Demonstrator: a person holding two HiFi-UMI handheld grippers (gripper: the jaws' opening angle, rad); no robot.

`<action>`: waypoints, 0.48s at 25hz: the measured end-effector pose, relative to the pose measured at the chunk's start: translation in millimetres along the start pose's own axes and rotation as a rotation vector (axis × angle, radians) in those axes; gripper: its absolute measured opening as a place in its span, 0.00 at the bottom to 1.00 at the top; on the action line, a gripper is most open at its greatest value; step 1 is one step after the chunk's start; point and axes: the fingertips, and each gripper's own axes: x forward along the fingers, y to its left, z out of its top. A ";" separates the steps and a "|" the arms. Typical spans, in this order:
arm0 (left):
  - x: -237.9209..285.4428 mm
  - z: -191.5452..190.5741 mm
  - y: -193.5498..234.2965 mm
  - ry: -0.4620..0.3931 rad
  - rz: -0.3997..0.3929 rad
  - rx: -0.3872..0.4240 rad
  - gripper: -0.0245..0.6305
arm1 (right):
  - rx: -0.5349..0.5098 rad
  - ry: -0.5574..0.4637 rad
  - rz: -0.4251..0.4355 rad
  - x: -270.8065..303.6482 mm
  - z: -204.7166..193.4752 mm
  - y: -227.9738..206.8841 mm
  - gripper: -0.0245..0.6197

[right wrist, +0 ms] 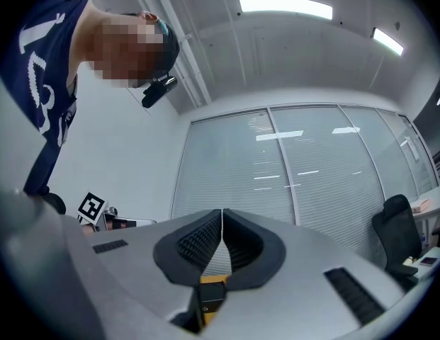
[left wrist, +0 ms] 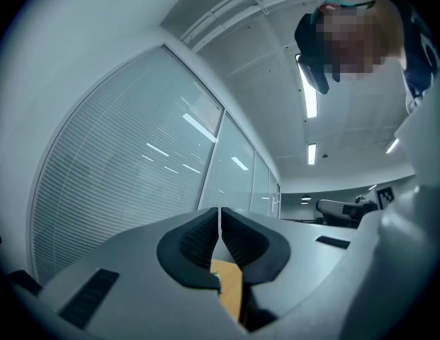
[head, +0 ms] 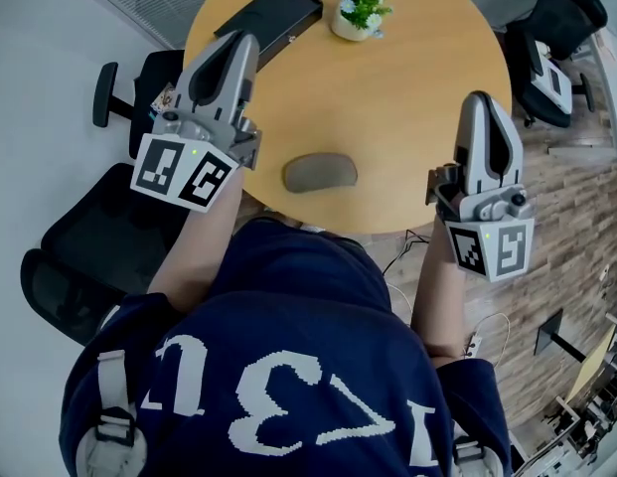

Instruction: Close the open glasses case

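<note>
- Head view: a smooth grey oval case (head: pixel 320 172), apparently closed, is seen near the front edge of the round wooden desk (head: pixel 417 97). It lies between the left tongs (head: pixel 240 46) and the right tongs (head: pixel 479 102) and is touched by neither.
- Left gripper view: the ribbed black pads (left wrist: pixel 198 241) are pressed together, with nothing gripped.
- Right gripper view: the ribbed pads (right wrist: pixel 202 243) are likewise closed and empty.

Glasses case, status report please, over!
Left gripper shut, empty. Right gripper shut, empty. Grey glasses case looks closed, on table between them. Nothing in the way.
</note>
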 end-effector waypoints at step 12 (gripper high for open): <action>9.1 -4.0 27.3 0.002 -0.065 0.001 0.07 | 0.045 0.099 0.103 29.0 -39.0 29.0 0.08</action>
